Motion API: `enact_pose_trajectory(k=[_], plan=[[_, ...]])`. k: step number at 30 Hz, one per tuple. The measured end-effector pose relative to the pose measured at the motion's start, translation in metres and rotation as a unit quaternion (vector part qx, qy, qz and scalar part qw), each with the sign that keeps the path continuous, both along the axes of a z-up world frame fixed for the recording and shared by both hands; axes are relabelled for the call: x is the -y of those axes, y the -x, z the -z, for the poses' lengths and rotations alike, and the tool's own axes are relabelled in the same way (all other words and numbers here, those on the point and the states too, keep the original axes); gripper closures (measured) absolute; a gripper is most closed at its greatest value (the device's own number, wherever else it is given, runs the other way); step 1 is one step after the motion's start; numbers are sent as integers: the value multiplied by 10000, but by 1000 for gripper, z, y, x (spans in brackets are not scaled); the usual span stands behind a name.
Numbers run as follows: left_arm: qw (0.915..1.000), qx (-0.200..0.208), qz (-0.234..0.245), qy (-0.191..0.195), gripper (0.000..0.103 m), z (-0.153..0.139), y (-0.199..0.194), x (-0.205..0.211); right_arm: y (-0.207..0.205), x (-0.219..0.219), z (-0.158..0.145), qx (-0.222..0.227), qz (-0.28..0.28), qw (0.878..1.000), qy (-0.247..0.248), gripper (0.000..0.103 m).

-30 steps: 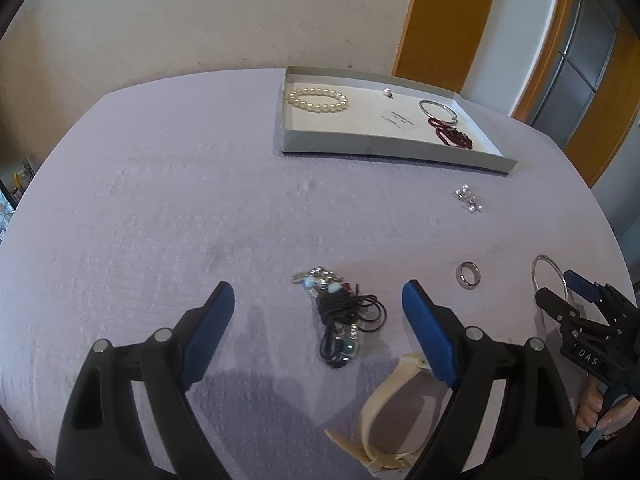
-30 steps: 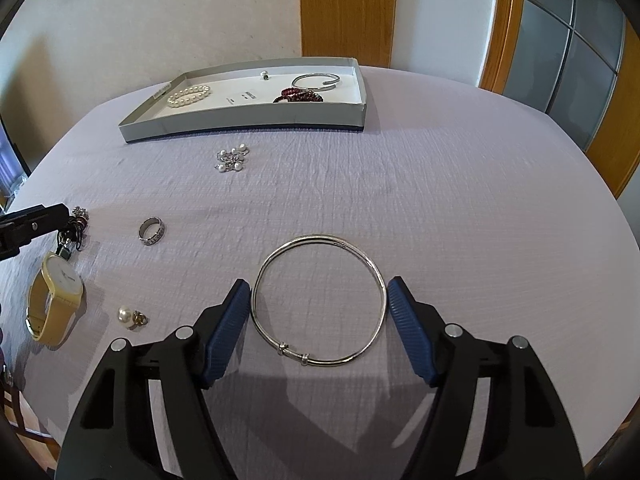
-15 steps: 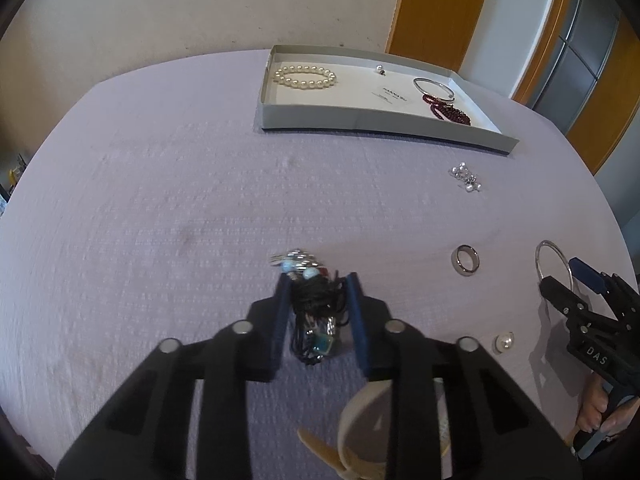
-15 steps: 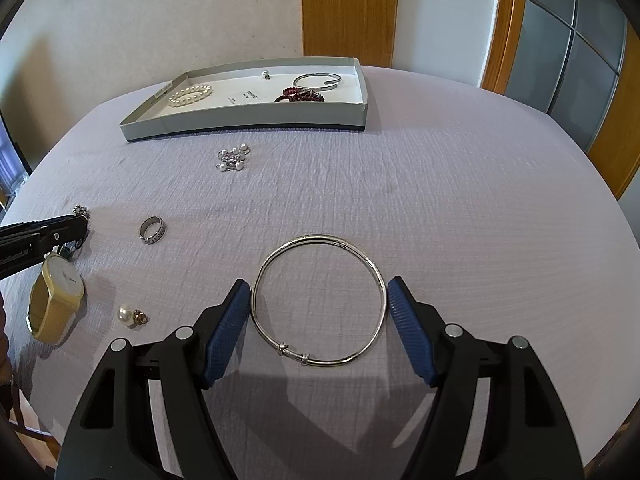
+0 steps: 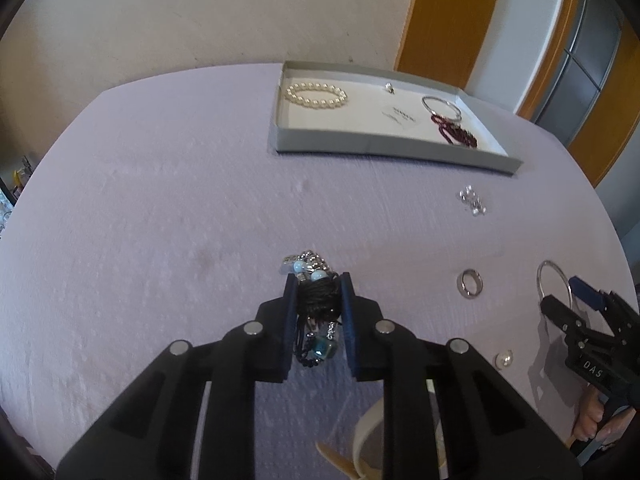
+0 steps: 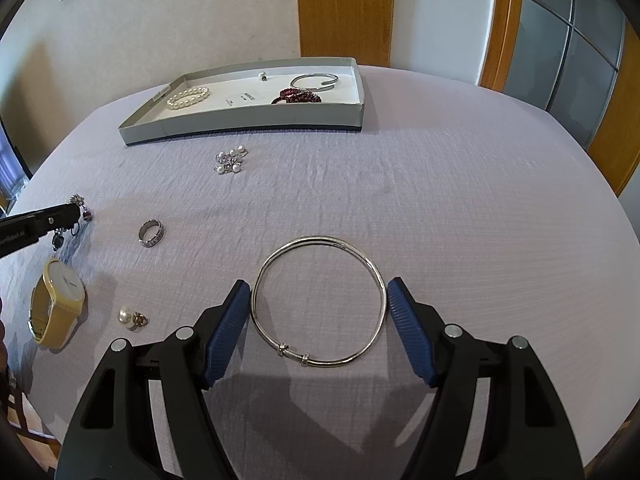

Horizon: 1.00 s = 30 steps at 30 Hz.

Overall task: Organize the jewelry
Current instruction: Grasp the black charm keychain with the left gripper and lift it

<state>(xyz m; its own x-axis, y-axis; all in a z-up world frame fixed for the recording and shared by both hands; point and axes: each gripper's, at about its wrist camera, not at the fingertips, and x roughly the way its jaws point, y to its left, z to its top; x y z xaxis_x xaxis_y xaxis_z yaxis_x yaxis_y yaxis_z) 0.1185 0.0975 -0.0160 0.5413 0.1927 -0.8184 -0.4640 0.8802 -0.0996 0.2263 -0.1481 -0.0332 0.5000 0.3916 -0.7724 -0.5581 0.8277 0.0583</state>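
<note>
My left gripper [image 5: 319,292] is shut on a bundle of black cord bracelet [image 5: 316,300] with pale blue beads and silver charms, low over the lilac tablecloth. Whether the bundle still touches the cloth I cannot tell. My right gripper [image 6: 318,296] brackets a large silver bangle [image 6: 320,239] lying flat, both blue pads touching its outer rim. A grey tray [image 6: 240,120] at the far side holds a pearl bracelet [image 6: 188,97], a dark red bead bracelet [image 6: 298,97], a silver cuff [image 6: 314,80] and a small stud.
Loose on the cloth lie a silver ring [image 6: 151,233], a cluster of pearl earrings [image 6: 231,160], a single pearl earring [image 6: 126,315] and a cream watch [image 6: 60,304]. The round table's edge curves close on both sides. A wall and wooden door frames stand behind.
The left gripper's jaws closed from wide open onto the black cord bracelet, and its view tipped up slightly. The right gripper and the bangle have not moved.
</note>
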Motion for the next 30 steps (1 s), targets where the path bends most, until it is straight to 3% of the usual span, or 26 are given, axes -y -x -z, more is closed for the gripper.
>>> enact_pose_trajectory(k=[14,22,26,28,29,30], plan=[[10000,76,-8,-19,83,-9,-4,-2,-3,7,-8,-11,29,9999,-123,31],[10000,91,-12,3,82,-10,-4,-1,-6,1,0,-56,-15,9999,149,31],[10000,92,-6,13,82,-10,-4,-2,-11,1,1,-104,13,9998,171,22],[10000,87,-14,5,82,-10,-4,-2,-12,1,1,-64,-13,9998,171,23],[10000,80,-16,9,82,-10,-5,-2,-11,1,1,-38,-55,9999,154,31],[10000,74,-17,14,82,-9,-5,-2,-9,1,1,-10,-98,9998,149,31]])
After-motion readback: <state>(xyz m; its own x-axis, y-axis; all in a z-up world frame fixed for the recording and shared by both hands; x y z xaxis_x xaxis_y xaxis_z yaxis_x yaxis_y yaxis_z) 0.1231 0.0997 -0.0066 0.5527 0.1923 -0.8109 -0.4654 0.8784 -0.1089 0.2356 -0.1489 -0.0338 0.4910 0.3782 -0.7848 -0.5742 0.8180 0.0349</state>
